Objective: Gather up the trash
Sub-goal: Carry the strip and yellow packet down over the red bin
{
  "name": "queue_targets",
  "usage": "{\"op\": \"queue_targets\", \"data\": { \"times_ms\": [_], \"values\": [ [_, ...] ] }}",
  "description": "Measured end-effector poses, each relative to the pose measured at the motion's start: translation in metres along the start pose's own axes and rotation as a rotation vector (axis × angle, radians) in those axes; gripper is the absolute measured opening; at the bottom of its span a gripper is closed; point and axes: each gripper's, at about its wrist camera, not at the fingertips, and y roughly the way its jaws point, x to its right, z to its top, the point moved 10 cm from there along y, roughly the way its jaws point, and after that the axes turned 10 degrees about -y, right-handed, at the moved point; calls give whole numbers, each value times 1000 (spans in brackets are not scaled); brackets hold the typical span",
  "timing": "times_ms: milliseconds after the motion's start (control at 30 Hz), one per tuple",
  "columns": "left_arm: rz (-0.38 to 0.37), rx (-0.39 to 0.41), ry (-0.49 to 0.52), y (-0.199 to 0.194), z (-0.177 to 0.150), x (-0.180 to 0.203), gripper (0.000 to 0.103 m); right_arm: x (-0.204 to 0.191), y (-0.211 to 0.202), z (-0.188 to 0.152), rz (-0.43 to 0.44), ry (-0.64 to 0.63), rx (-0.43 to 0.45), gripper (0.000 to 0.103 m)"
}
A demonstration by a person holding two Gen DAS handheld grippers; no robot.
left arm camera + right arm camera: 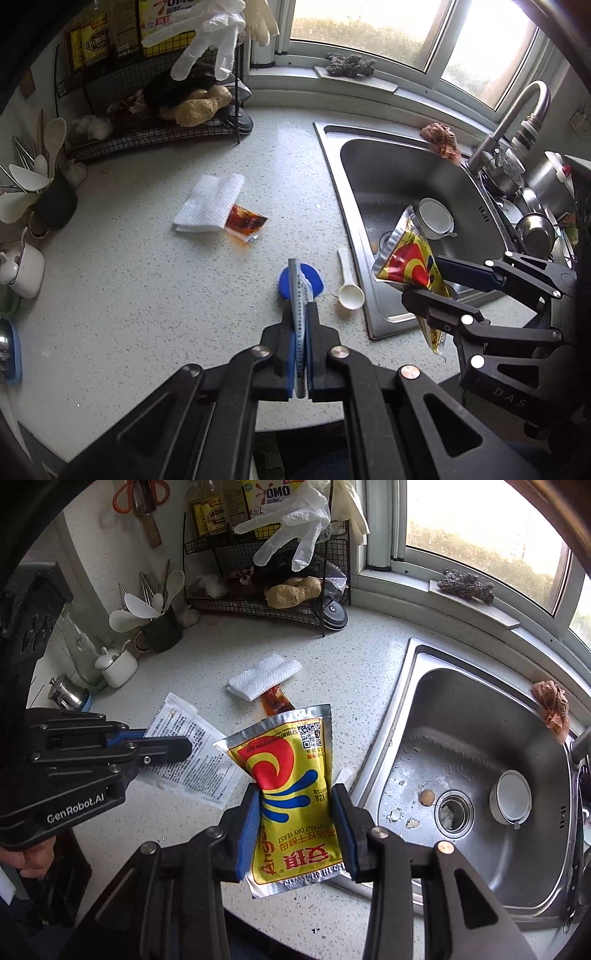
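A: What is your right hand-held gripper doing?

B: It is clamped on the yellow yeast packet, pads pressing both sides so the foil creases at the middle. You hold it in the air, just beside the rim of the sink.

A: And your left hand-held gripper?

B: Its jaws are pinched tight on a white printed sachet. From your left wrist you see the sachet edge-on; from the right wrist its flat printed face shows, held above the table.

A: What trash lies on the table?

B: A brown sauce packet, with a folded paper towel overlapping one end of it. Nearer you lie a blue lid and a white plastic spoon, near the sink's edge.

A: Anything in the sink?

B: A small white cup beside the drain.
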Motion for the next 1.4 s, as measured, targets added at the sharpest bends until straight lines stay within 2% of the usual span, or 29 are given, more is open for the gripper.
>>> {"op": "queue_targets", "data": {
  "times_ms": [133, 433, 600, 767, 933, 1000, 1067, 1100, 1133, 1267, 1400],
  "values": [
    [-6, 3, 48, -17, -37, 38, 3, 5, -23, -33, -23, 28, 12, 36],
    [-49, -28, 162, -45, -137, 118, 3, 3, -84, -130, -52, 126, 33, 36],
    [-83, -101, 197, -40, -185, 144, 3, -2, -102, -185, -62, 195, 4, 36],
    [-109, -157, 240, -28, -217, 161, 3, -7, -110, -223, -60, 278, -28, 36],
    [-111, -233, 266, 7, -241, 162, 3, -9, -93, -260, -48, 361, -88, 36],
    [-110, -250, 275, 25, -250, 161, 3, -10, -76, -279, -39, 394, -113, 36],
    [-99, -257, 285, 45, -256, 157, 3, -9, -68, -284, -38, 403, -123, 36],
    [-90, -244, 298, 55, -258, 154, 3, -6, -48, -296, -40, 419, -151, 36],
    [-85, -229, 316, 69, -261, 151, 3, -6, -48, -296, -40, 419, -151, 36],
    [-88, -279, 276, 128, -278, 138, 3, -1, 1, -318, -23, 443, -162, 36],
    [-71, -297, 246, 192, -298, 125, 3, 9, 64, -349, -11, 479, -198, 36]
  ]
}}
